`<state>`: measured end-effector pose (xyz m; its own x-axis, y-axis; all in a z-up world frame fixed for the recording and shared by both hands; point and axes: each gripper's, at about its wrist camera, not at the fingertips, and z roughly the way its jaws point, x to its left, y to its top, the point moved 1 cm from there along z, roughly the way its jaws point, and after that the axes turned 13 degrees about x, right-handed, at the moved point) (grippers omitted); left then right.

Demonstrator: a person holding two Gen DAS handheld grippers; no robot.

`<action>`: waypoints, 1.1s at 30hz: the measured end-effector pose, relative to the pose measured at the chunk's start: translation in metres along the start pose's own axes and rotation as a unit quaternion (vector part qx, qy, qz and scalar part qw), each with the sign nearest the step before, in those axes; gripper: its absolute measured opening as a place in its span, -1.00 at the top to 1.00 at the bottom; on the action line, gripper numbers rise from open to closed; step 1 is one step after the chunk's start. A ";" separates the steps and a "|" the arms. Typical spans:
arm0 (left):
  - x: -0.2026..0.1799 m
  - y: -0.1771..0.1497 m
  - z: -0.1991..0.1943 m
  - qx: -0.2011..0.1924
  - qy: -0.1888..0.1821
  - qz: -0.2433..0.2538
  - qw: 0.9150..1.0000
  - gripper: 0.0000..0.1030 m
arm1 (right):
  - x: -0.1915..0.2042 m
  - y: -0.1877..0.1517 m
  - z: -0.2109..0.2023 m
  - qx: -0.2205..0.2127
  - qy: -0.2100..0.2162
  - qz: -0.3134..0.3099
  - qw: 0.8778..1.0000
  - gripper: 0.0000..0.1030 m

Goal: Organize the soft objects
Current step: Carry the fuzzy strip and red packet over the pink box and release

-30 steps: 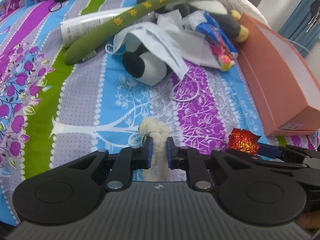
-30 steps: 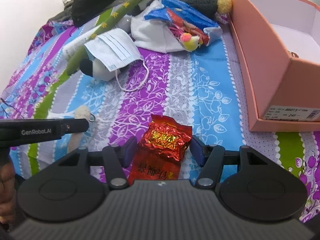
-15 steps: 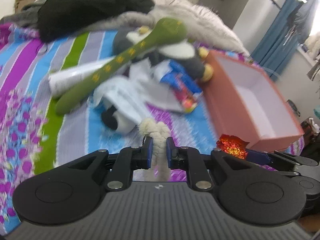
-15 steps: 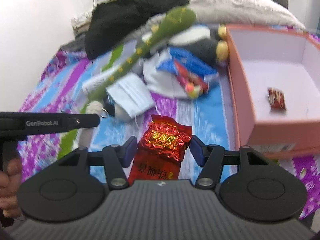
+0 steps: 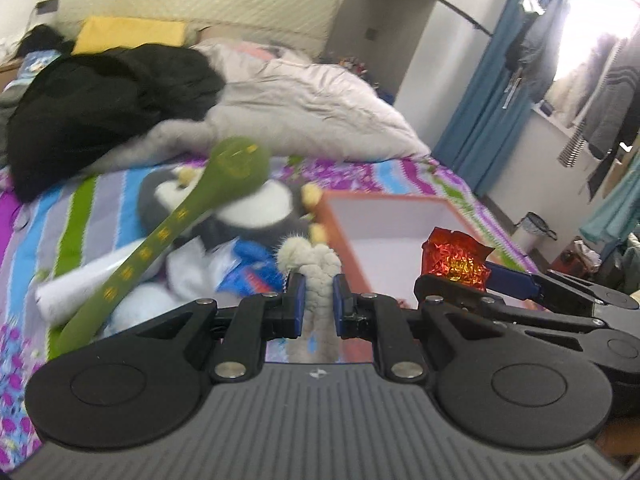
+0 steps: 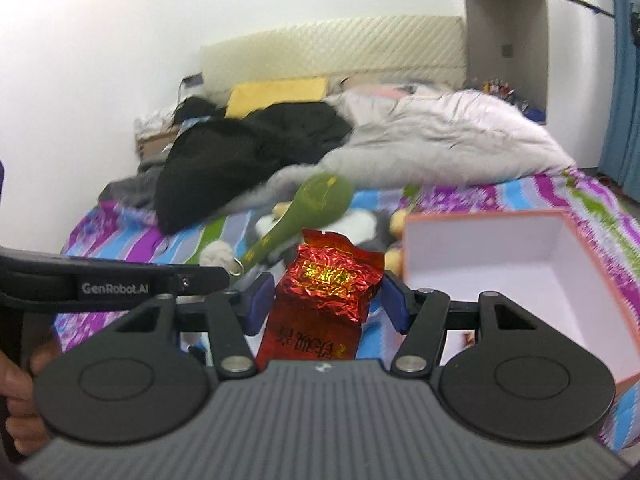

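While left claw (image 5: 316, 296) pinches cream plush (image 5: 310, 264), right claw (image 6: 326, 300) grips red foil packet (image 6: 332, 280), orange box (image 6: 592, 292) beside

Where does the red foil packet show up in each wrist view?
Left wrist view: the red foil packet sits at right of centre, held in the right tool, in front of the orange box.
Right wrist view: the packet is at centre, clamped between the blue pads, left of the box.
Shared landmark: the green plush stick lying across the penguin toy.
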<state>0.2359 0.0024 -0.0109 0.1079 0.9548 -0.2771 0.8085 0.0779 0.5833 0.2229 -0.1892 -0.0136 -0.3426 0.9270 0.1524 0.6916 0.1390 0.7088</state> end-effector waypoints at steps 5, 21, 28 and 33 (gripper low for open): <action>-0.035 0.033 0.018 0.009 -0.020 0.025 0.999 0.66 | -0.039 0.022 -0.002 0.002 -0.027 0.038 0.999 -0.18; -0.127 0.077 0.154 0.137 -0.027 0.091 0.986 0.66 | -0.154 0.022 0.053 0.122 -0.086 0.126 0.981 -0.18; -0.139 0.075 0.193 0.180 -0.033 0.091 0.979 0.64 | -0.184 0.002 0.075 0.159 -0.087 0.149 0.972 -0.19; -0.142 0.074 0.206 0.200 -0.043 0.094 0.974 0.30 | -0.192 -0.007 0.080 0.170 -0.096 0.159 0.968 -0.41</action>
<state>0.3995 -0.1864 -0.0855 0.3101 0.9125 -0.2669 0.9286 -0.2306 0.2907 0.3345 -0.3402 -0.1032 0.0227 0.9849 0.1719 0.9232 -0.0867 0.3745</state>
